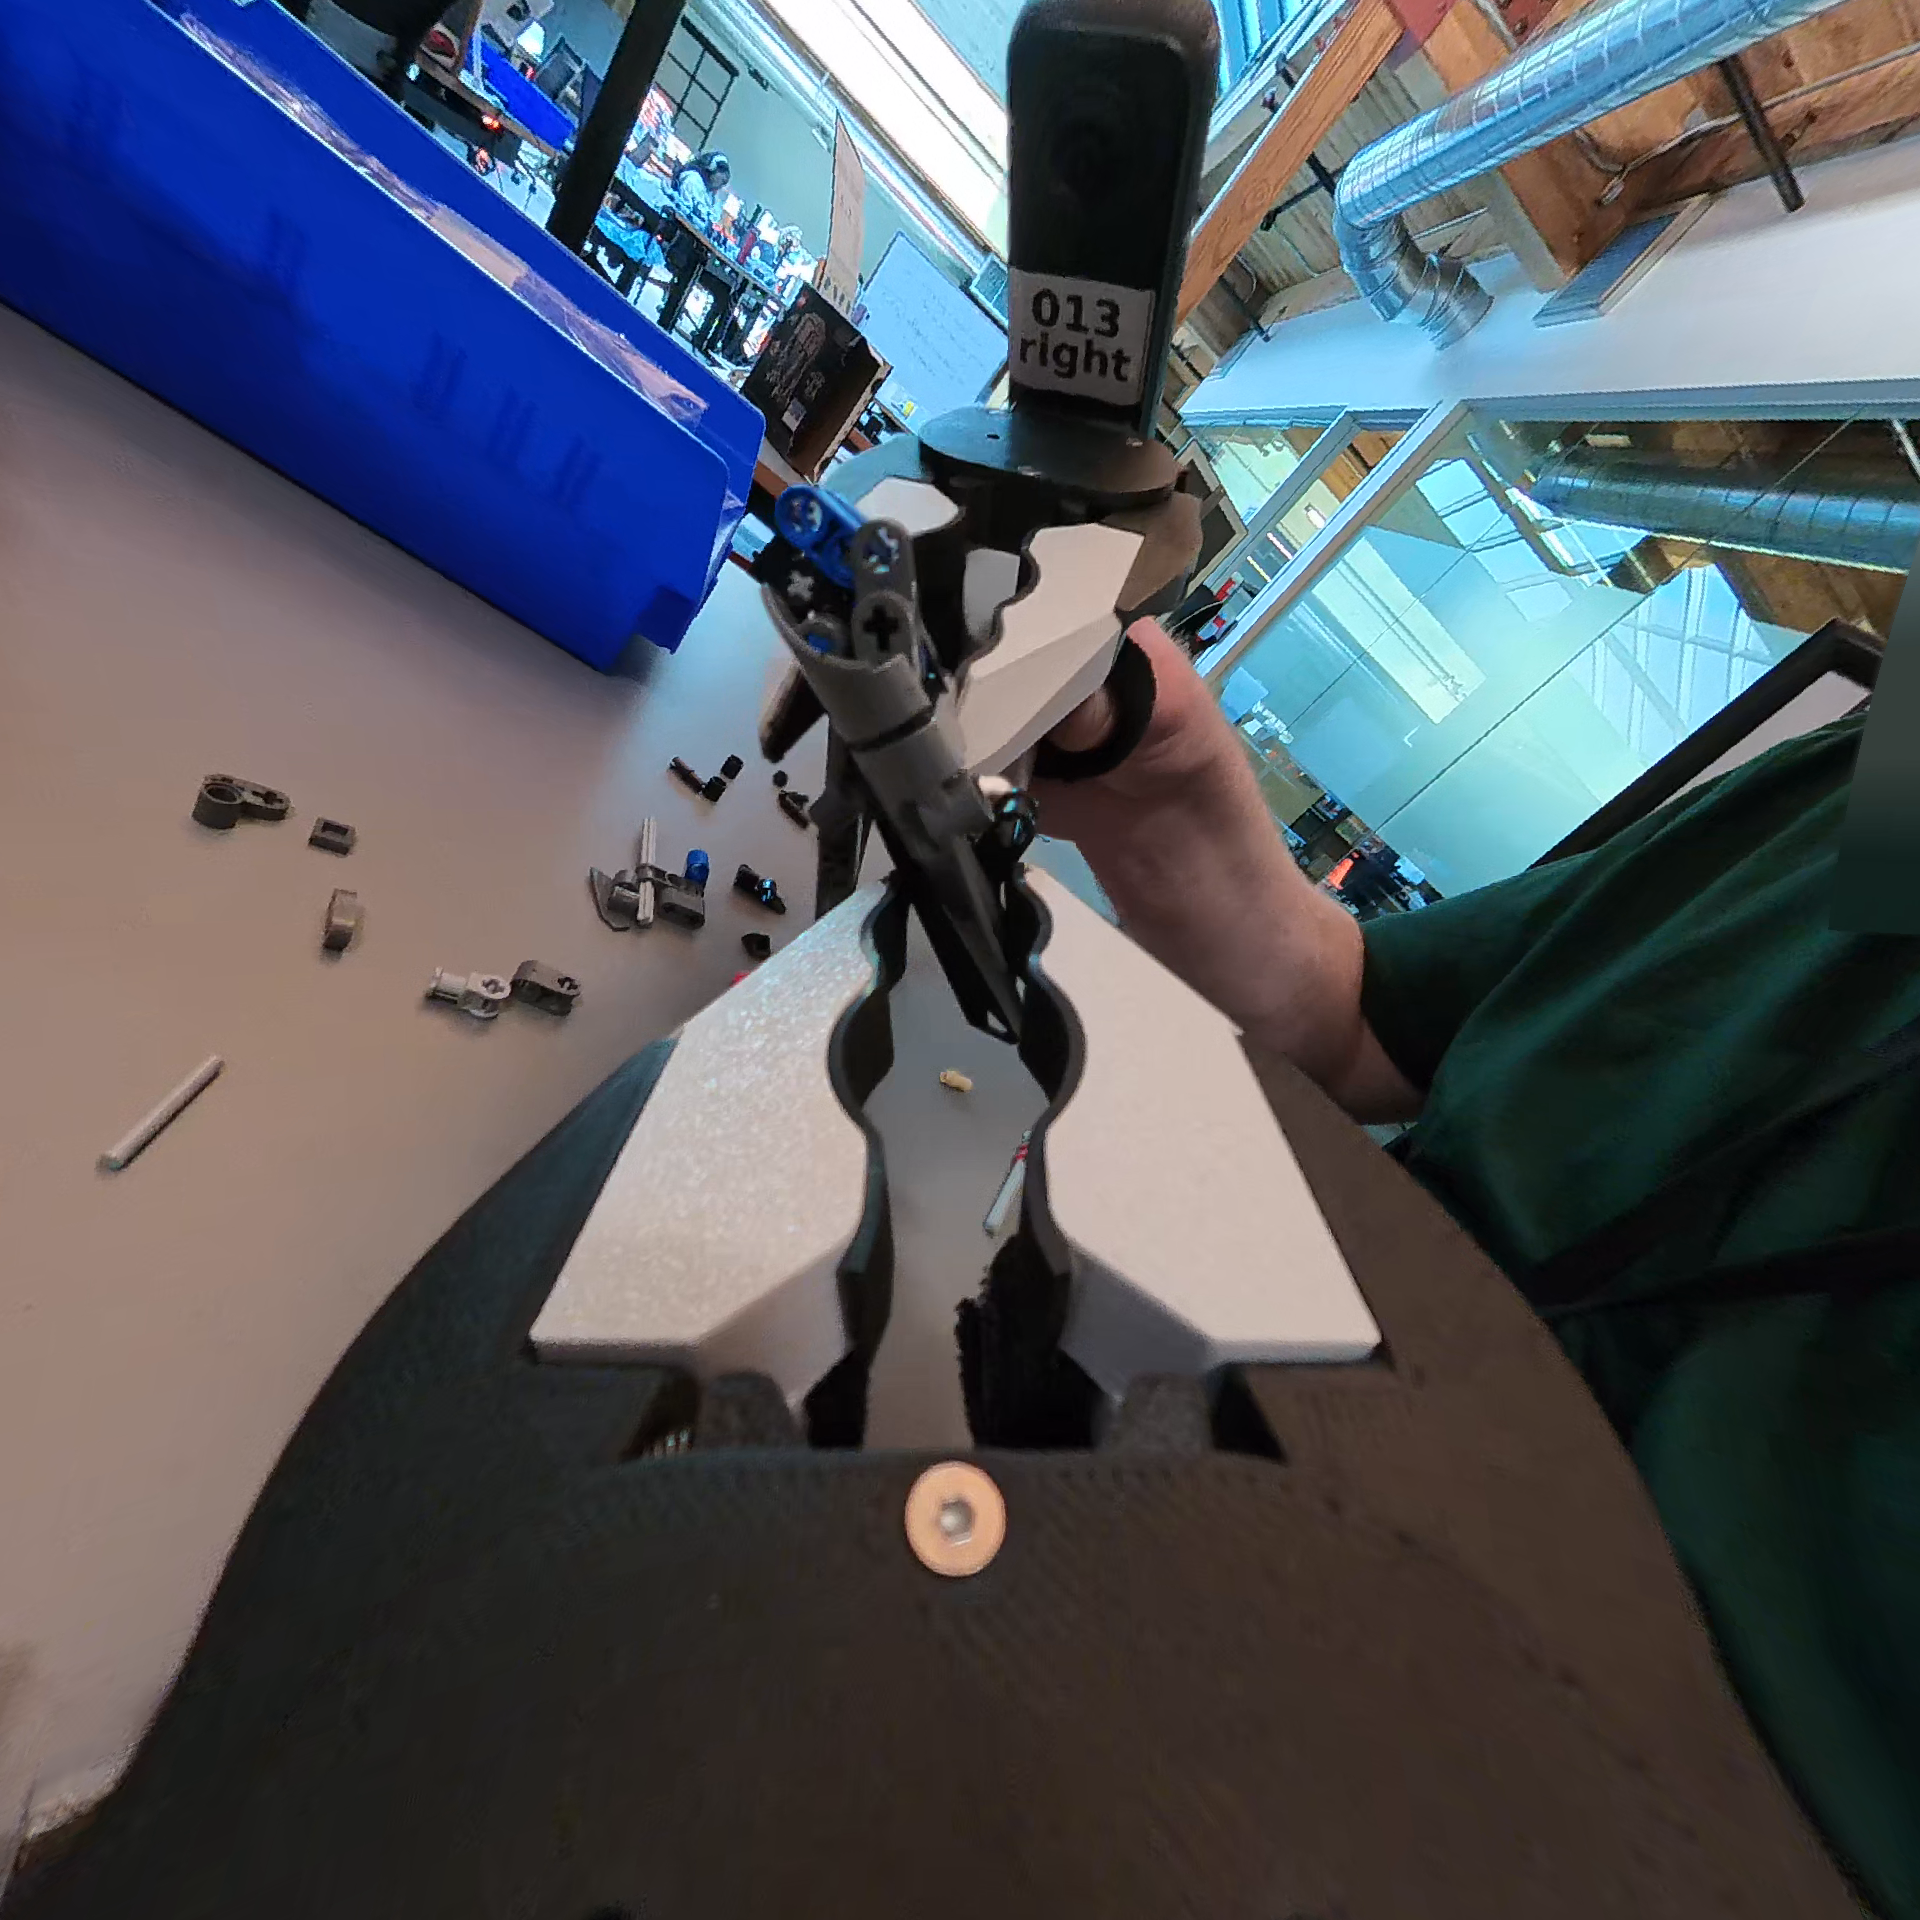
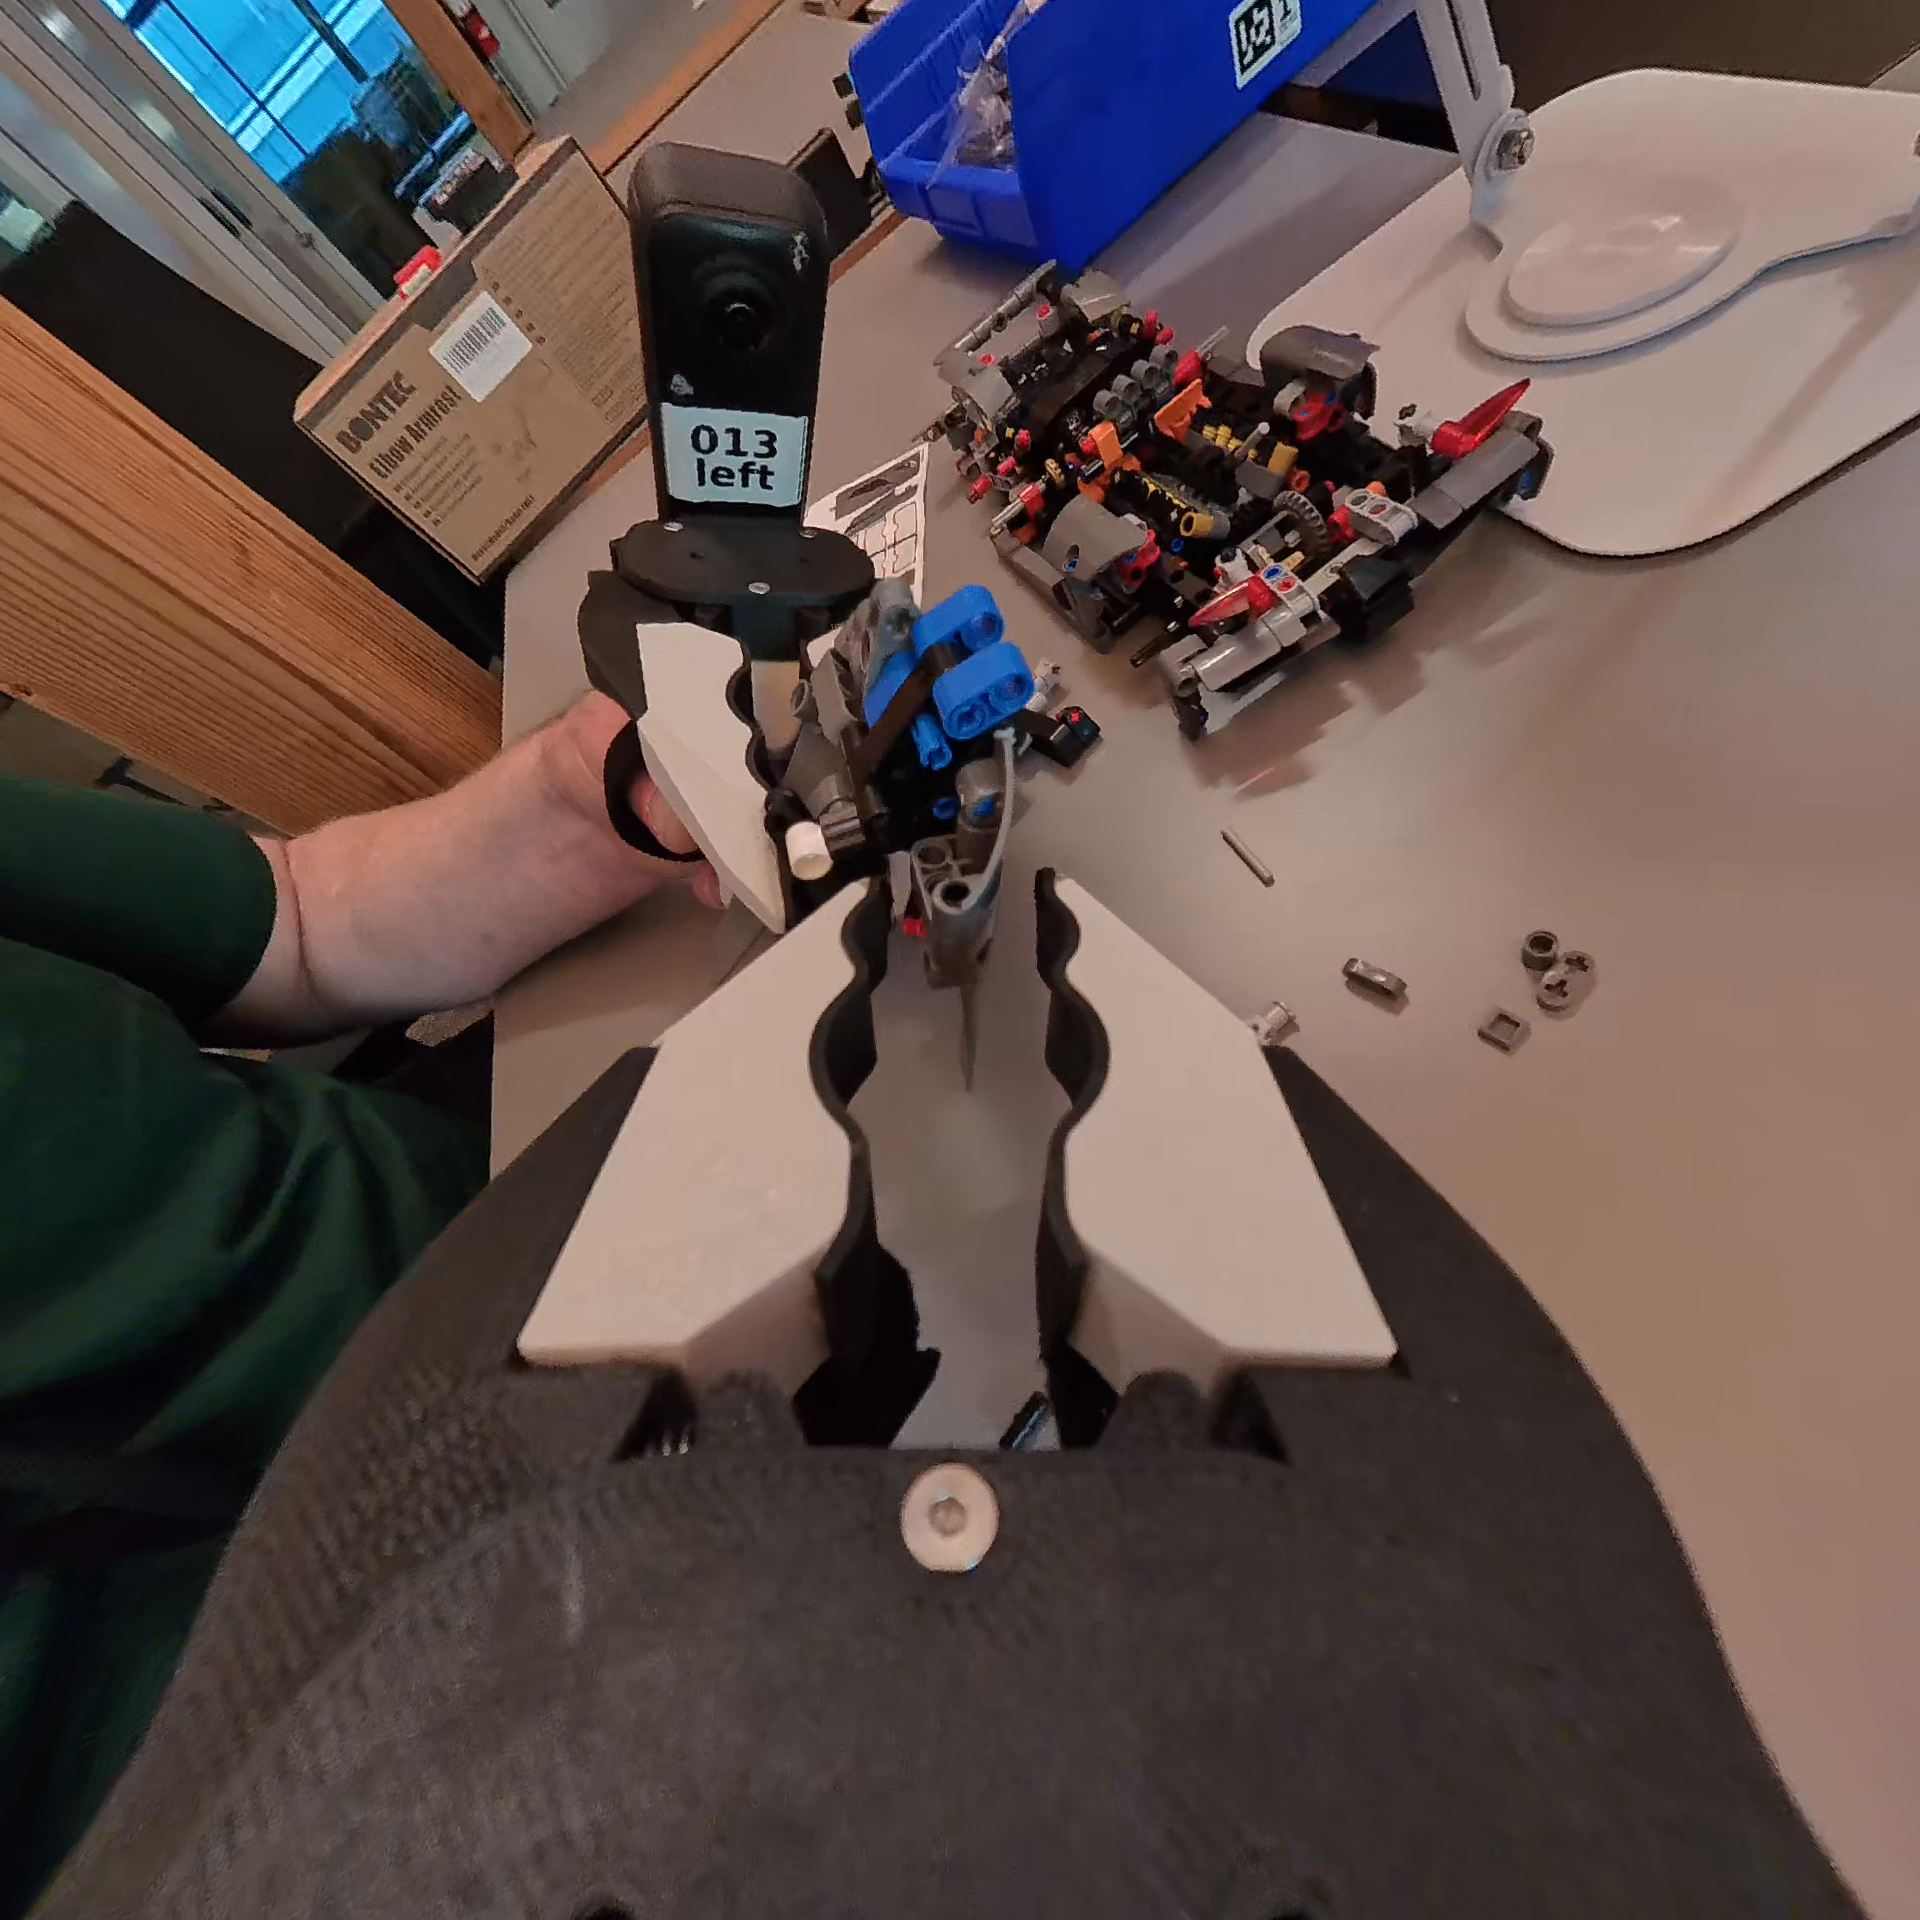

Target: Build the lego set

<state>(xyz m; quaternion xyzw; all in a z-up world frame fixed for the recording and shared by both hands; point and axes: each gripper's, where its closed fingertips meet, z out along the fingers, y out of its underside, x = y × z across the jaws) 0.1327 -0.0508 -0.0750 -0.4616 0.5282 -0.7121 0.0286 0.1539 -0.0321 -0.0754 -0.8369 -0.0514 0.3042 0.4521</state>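
A small lego sub-assembly point(image 1: 883, 675) of grey, black and blue parts is held in the air between the two grippers, which face each other tip to tip. My left gripper point(image 1: 956, 899) is shut on its black pointed end. In the right wrist view the sub-assembly point(image 2: 914, 727) sits beside the left gripper's white finger point(image 2: 707, 769). My right gripper point(image 2: 956, 899) is open, its tips either side of the grey holed end without clearly touching it. A large, partly built lego car point(image 2: 1247, 499) lies on the grey table point(image 2: 1558, 1247) behind.
Loose grey and black parts point(image 1: 644, 883) and a light grey axle point(image 1: 161, 1112) lie on the table to the left. More small parts point(image 2: 1548, 966) lie to the right. A blue bin point(image 2: 1091, 135), an instruction sheet point(image 2: 883, 509), a white stand base point(image 2: 1621, 260) and a cardboard box point(image 2: 468, 395) stand behind. Both grippers' tips are close together, under 4 cm apart. The light grey axle point(image 1: 161, 1112) is about equally far from each gripper, around 12 centimetres. It is also in sight in the right wrist view point(image 2: 1246, 853).
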